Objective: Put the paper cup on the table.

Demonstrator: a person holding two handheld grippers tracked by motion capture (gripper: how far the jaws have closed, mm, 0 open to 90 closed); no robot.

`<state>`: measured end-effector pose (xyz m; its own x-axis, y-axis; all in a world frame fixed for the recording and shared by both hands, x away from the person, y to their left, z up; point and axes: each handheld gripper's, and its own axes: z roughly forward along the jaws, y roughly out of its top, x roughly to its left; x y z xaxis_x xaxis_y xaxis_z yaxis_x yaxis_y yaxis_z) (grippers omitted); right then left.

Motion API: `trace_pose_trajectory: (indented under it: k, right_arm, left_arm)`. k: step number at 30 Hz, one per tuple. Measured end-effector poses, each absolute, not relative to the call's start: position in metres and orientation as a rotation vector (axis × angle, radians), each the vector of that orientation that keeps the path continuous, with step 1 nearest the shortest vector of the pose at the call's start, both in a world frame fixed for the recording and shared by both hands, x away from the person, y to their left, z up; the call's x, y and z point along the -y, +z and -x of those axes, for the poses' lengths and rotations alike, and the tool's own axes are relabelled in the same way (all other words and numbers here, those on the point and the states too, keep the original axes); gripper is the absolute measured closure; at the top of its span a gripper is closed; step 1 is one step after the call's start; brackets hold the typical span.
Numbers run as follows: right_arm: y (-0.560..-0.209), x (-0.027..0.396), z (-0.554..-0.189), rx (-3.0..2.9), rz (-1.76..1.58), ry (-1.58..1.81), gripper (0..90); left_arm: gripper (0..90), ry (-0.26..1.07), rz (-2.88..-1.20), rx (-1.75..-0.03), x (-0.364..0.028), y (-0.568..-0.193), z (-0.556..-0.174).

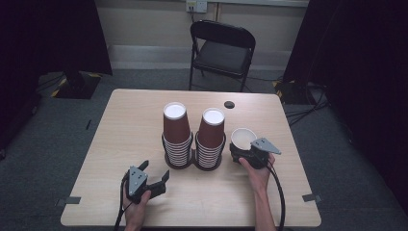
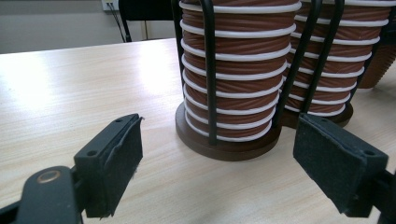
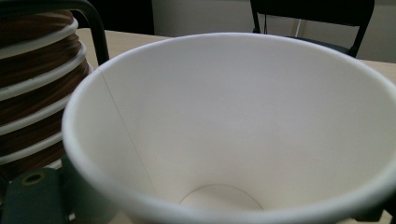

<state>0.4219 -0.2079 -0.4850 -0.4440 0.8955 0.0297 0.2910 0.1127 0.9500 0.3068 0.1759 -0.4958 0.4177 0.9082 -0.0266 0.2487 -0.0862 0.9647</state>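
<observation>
White-lined cup (image 3: 243,126) between right gripper (image 1: 250,153) fingers

Handheld black two-jaw grippers: two, left gripper (image 1: 155,176), right gripper (image 1: 245,151)
Stacks of ribbed brown paper cups: two, left stack (image 1: 175,130), right stack (image 1: 211,132)
Round dark wire cup holders: two, joined side by side (image 1: 193,162)
Loose white-lined paper cup: one (image 1: 243,138)
Black folding chair: one (image 1: 221,48)
Light wooden table: one (image 1: 120,125)
</observation>
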Motion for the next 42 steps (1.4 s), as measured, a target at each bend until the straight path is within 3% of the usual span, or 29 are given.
trace_pose_trajectory:
  k: [42]
  right_arm:
    - [-0.4881,0.2126,-0.4154,-1.991,-1.307,1.167,13.5]
  left_arm:
    - [15.7,0.764,-1.574,-1.056,-0.1786,-0.496,-0.3064]
